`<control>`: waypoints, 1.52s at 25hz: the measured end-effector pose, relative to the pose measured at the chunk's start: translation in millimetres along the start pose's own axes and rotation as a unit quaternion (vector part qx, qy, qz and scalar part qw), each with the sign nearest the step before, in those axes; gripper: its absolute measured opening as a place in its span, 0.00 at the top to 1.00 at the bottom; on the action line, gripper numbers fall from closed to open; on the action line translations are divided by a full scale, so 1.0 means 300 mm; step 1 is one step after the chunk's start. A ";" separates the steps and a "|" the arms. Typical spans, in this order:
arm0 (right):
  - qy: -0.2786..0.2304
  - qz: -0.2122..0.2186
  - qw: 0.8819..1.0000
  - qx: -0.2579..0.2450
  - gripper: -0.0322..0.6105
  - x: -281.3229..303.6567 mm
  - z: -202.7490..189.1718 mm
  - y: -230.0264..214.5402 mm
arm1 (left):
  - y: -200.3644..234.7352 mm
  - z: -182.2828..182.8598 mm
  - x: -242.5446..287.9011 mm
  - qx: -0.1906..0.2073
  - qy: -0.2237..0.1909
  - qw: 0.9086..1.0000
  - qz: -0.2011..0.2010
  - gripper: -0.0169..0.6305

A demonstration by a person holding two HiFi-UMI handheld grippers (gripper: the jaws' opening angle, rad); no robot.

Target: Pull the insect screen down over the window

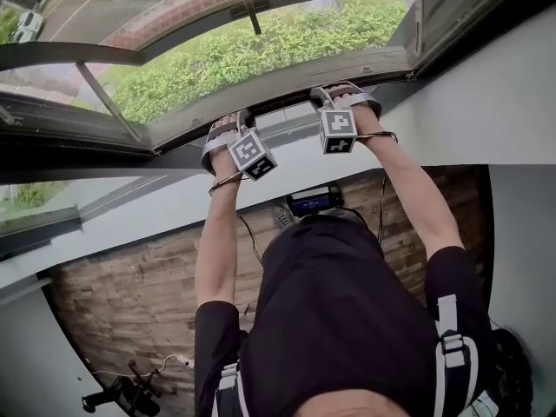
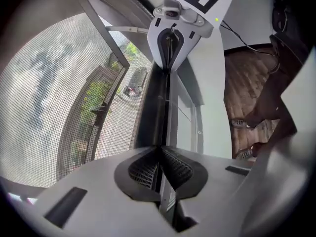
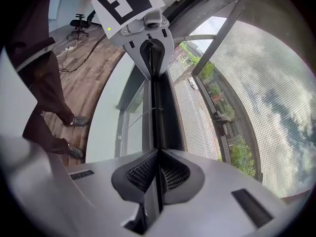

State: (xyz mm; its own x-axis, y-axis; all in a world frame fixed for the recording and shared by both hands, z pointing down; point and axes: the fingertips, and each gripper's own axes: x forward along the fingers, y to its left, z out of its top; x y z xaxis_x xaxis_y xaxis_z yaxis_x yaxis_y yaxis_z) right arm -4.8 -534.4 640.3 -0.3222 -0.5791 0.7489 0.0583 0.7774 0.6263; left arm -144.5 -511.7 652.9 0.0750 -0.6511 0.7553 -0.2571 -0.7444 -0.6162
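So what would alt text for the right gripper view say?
The right gripper has its jaws shut on the insect screen's pull bar, and the left gripper clamps the same bar farther along. Mesh fills the right side, wooden floor the left.

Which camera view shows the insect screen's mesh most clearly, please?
The left gripper view: the mesh fills its left half, weave plainly visible. The right gripper view shows the mesh nearly as well, on its right side. In the head view the weave cannot be made out.

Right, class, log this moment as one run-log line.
left gripper: shut on screen bar | right gripper: shut on screen bar | mesh: stretched beside bar
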 end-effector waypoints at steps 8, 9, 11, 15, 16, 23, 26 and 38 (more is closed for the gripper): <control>-0.031 0.003 0.999 0.018 0.92 0.026 0.001 0.011 | -0.007 -0.012 0.004 -0.024 -0.009 1.000 -0.012 0.95; -0.031 -0.003 0.999 0.015 0.91 0.017 0.002 0.010 | -0.010 -0.008 -0.003 -0.023 -0.008 1.000 -0.008 0.94; -0.023 -0.017 1.000 0.004 0.91 0.000 0.008 0.001 | -0.012 -0.003 -0.012 -0.018 -0.008 1.000 0.004 0.94; -0.012 -0.029 1.000 -0.002 0.91 -0.001 0.005 -0.010 | -0.001 -0.002 -0.012 -0.012 -0.007 0.999 0.030 0.94; -0.011 -0.032 0.999 -0.005 0.91 -0.001 0.005 -0.009 | 0.001 -0.006 -0.014 -0.013 -0.007 0.999 0.037 0.94; -0.018 -0.055 0.998 0.033 0.91 -0.044 -0.030 -0.018 | 0.035 -0.004 -0.079 -0.021 -0.033 0.998 0.058 0.90; -0.046 -0.059 0.990 0.120 0.91 -0.110 -0.033 -0.032 | 0.085 -0.006 -0.137 -0.090 -0.062 0.991 0.073 0.90; -0.204 0.016 0.828 0.522 0.91 -0.366 -0.159 0.181 | 0.020 -0.013 -0.485 -0.712 -0.441 0.528 -0.136 0.90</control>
State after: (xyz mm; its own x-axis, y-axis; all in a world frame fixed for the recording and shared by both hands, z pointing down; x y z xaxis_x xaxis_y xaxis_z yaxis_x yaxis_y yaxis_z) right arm 78.8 -440.3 602.5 -0.6409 -0.5886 0.4927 -0.7070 0.7026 -0.0802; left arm -160.8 -420.9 540.1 0.5546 -0.8320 -0.0128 -0.5383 -0.3704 0.7570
